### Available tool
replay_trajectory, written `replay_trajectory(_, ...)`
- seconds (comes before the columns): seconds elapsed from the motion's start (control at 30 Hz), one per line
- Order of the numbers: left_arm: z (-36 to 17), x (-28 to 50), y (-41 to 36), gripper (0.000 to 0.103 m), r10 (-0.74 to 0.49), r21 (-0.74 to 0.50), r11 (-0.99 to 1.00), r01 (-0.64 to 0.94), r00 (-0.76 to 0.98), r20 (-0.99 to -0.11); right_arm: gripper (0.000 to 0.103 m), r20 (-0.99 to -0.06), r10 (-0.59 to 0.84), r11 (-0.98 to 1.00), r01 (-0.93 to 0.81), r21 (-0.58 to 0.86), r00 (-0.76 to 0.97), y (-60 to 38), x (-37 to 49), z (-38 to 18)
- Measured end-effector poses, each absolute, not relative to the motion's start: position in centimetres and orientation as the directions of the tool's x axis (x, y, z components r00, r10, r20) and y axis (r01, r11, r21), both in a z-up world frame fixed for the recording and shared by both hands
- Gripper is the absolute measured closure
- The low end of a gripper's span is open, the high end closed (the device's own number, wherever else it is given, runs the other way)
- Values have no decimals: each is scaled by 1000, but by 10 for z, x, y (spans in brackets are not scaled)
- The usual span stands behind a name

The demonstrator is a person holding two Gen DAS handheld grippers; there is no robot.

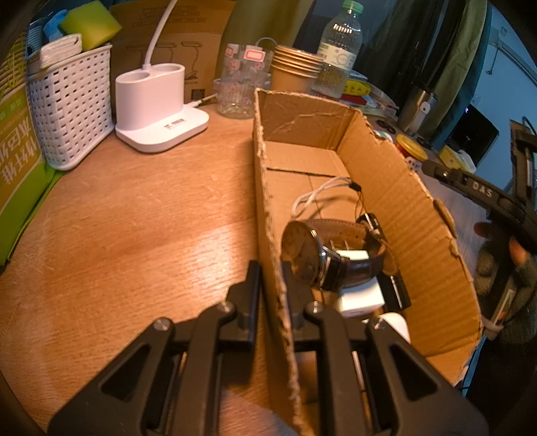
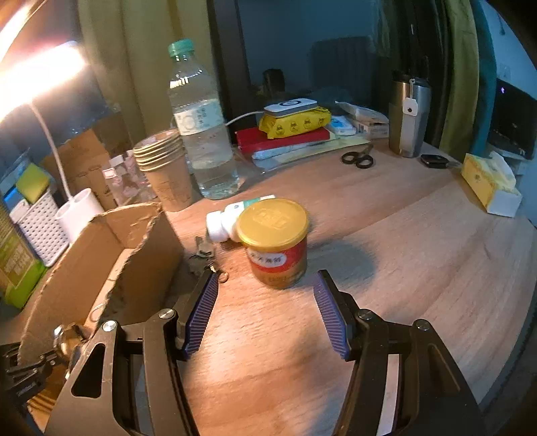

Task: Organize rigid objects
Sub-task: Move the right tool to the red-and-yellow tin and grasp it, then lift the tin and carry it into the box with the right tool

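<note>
On the cluttered wooden desk (image 2: 386, 251), the jar (image 2: 275, 243) stands upright dead ahead of the right gripper (image 2: 265, 308), whose jaws gape wide, empty. It is probably the nearer; the left gripper (image 1: 270, 285) is pinched on the box (image 1: 268, 214) wall.

On my desk (image 2: 419, 241) I note, along the back: a white lattice basket (image 1: 72, 100) holding a green sponge (image 1: 90, 25), a white lamp base (image 1: 157, 107), stacked paper cups (image 2: 164, 164), a water bottle (image 2: 201, 134), black scissors (image 2: 358, 158), a steel tumbler (image 2: 407, 117) and a yellow tissue box (image 2: 490, 184).
</note>
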State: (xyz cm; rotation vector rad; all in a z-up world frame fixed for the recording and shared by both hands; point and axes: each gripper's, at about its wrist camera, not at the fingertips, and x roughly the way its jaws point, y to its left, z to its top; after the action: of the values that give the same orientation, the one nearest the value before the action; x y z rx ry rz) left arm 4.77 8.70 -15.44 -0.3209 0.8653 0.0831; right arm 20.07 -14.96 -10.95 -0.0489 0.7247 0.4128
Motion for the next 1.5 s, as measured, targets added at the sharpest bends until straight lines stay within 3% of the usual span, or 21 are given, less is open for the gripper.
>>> replay_trajectory(1.23,-154,48,87,90,-57,-243,949,-201,648,-759,41,-685,254,945,-325,28,682,-128,265,-132)
replay_trajectory(1.5,-154,48,87,90,-57,-243,949,-201,648,-759,45,-665,250,951,-306,35,703,-134,260,-129)
